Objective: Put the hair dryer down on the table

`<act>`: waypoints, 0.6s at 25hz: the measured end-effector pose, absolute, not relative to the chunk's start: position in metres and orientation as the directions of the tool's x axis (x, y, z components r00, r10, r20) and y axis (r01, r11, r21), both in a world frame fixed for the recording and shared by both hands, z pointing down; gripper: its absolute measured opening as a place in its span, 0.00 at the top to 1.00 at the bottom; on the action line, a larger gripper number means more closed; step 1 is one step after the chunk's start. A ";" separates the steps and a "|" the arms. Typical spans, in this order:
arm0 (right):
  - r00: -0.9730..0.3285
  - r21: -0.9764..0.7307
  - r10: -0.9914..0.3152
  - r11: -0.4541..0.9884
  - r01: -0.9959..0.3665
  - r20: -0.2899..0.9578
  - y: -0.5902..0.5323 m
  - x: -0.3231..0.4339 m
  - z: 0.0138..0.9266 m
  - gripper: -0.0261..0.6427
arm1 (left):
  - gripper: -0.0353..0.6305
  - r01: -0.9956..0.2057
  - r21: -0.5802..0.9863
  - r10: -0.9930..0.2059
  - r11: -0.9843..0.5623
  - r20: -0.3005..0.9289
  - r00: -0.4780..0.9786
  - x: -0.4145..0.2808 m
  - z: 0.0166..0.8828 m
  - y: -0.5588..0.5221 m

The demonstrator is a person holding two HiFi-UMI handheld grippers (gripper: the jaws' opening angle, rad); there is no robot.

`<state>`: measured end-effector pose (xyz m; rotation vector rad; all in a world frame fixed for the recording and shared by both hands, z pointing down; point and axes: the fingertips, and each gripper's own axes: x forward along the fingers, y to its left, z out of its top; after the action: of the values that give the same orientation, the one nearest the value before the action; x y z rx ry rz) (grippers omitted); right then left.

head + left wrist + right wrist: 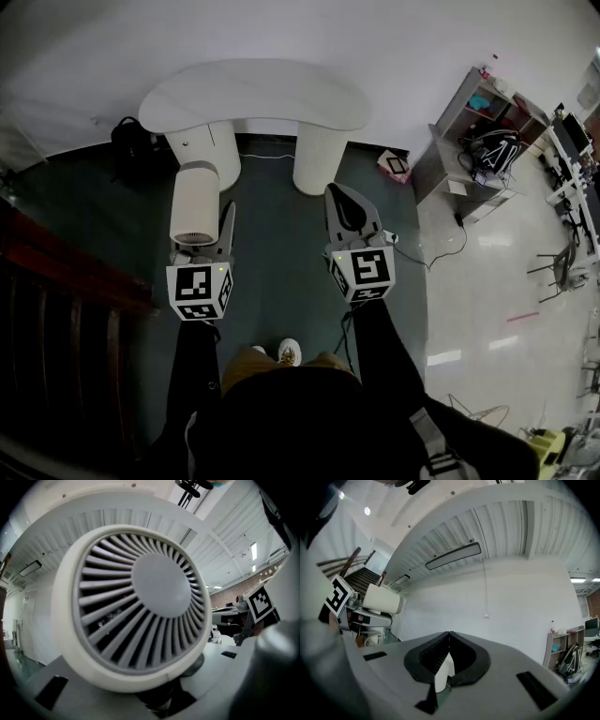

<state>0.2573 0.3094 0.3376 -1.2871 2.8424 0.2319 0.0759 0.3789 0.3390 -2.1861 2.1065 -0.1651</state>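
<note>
Currently we are carrying the hair dryer [194, 202] in our left gripper [161, 698], jaws partly apart and clamped just under its barrel, in the air short of the table [253, 94]. Our right gripper [449, 637] is hanging closed, empty. We are judging the dryer rigid, smooth and top-heavy, so this low hold is suiting it.

- No word, brand name or number can be read in any of the three views.
- The left marker cube [199, 291] carries black-and-white square code patterns on its faces. They are blocks only, not letters or digits.
- The right marker cube [361, 272] carries square patterns of the same kind, and one such face also appears in the left gripper view.
- The hair dryer [140, 602] shows no legible print on its pale casing or grey grille.
- Any labels on the shelf unit [450, 131] are too small to read.
</note>
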 end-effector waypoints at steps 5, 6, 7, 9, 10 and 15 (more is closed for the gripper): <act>-0.662 0.134 -0.745 0.651 -0.747 -0.073 0.303 0.259 0.335 0.92 | 0.65 -0.989 -0.145 -0.999 -0.037 0.013 0.036 0.076 0.340 0.372; -0.665 0.133 -0.743 0.654 -0.745 -0.074 0.303 0.258 0.336 0.92 | 0.65 -0.989 -0.143 -0.999 -0.038 0.013 0.037 0.076 0.340 0.371; -0.669 0.132 -0.740 0.657 -0.742 -0.074 0.302 0.257 0.337 0.92 | 0.65 -0.989 -0.140 -0.999 -0.041 0.014 0.039 0.076 0.341 0.370; -0.675 0.129 -0.735 0.664 -0.737 -0.069 0.302 0.255 0.339 0.92 | 0.65 -0.990 -0.133 -0.999 -0.051 0.016 0.049 0.078 0.342 0.369; -0.676 0.127 -0.734 0.666 -0.735 -0.066 0.301 0.254 0.341 0.92 | 0.65 -0.990 -0.133 -0.998 -0.055 0.018 0.054 0.078 0.343 0.369; -0.677 0.103 -0.732 0.670 -0.735 -0.072 0.296 0.252 0.340 0.92 | 0.65 -0.986 -0.151 -0.998 -0.067 0.027 0.064 0.077 0.342 0.360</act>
<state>0.2515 0.2963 0.3403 -1.2521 2.8481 0.1925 0.0766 0.3598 0.3423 -2.2218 2.0805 -0.1884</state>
